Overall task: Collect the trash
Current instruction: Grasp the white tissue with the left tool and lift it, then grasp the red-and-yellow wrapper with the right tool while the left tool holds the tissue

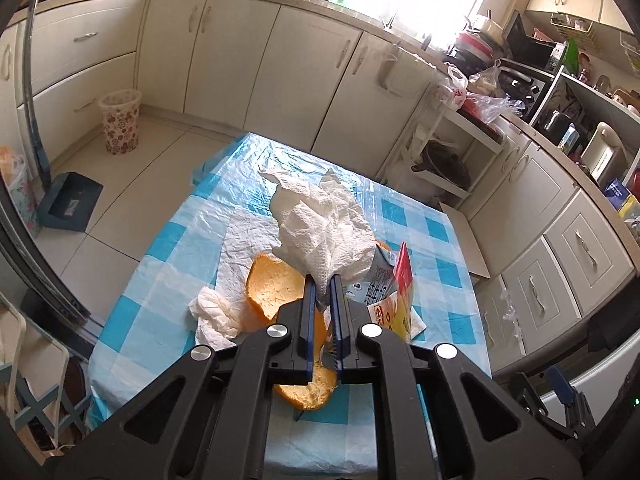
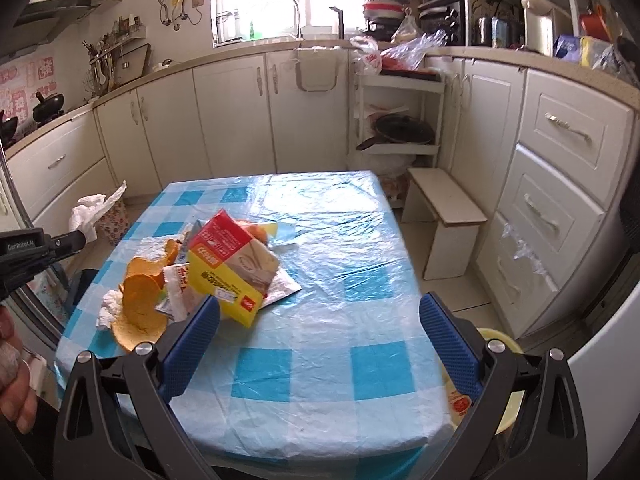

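Note:
My left gripper (image 1: 322, 280) is shut on a crumpled white paper towel (image 1: 320, 224) and holds it up above the table; the towel also shows in the right wrist view (image 2: 90, 210), off the table's left edge. On the blue checked tablecloth (image 2: 320, 280) lies a trash pile: orange peel (image 2: 140, 300), a red and yellow carton (image 2: 228, 264), wrappers and a small white tissue (image 1: 216, 312). My right gripper (image 2: 320, 320) is open and empty above the table's near edge, to the right of the pile.
A floral waste bin (image 1: 120, 122) stands on the floor by the cabinets. A blue dustpan (image 1: 68, 202) lies on the floor. A small white stool (image 2: 444, 220) is right of the table. A yellow bowl (image 2: 500, 380) sits below the right gripper.

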`<state>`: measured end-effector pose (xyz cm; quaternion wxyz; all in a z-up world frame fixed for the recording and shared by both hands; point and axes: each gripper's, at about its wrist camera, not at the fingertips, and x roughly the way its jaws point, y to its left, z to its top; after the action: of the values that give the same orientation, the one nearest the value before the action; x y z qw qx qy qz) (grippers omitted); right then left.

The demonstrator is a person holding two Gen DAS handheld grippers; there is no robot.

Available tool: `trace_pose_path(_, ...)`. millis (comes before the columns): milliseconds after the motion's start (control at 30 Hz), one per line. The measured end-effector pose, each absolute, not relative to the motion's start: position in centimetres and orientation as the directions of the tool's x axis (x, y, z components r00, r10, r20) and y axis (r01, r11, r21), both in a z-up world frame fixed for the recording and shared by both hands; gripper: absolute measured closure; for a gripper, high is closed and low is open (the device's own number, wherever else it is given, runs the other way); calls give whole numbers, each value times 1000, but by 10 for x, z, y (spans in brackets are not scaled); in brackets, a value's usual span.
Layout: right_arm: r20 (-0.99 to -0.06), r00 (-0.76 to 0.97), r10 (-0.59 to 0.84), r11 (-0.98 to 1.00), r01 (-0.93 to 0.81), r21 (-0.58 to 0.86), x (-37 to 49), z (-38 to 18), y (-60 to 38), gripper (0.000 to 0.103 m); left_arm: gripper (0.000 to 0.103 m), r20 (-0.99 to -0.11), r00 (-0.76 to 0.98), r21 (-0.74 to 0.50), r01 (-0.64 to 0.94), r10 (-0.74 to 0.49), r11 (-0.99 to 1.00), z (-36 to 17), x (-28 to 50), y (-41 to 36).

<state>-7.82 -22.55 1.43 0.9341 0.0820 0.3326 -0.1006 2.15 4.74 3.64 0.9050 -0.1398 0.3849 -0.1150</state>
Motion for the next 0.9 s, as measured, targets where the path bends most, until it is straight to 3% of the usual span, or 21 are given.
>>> trace_pose_path(133,-666,745,-34,964,201,175,-39,9,-214,8,96,-661,676,-346,110,-325,932,38,18,50)
trace_pose_path(367,-676,737,22,975,134,177,19,-1,-177,8,96,-650,685,-345,122,-331,931,40,15,55)
trace_pose_path(633,-741,670,38,974,140,177,47,-29,-169,25,96,-657,672,-353,124,-340,927,38,20,60)
trace_pose_path(700,-757,650,61,968,145,203,51,-36,-172,47,96,-659,671,-356,121,-340,927,37,21,61)
trace_pose_path(867,-740,659,135,945,140,296,49,-38,-184,89,96,-659,671,-356,119,-340,927,37,23,63)
trace_pose_path(900,-733,664,150,937,142,320,48,-37,-188,90,96,-660,671,-354,120,-338,928,36,23,63)
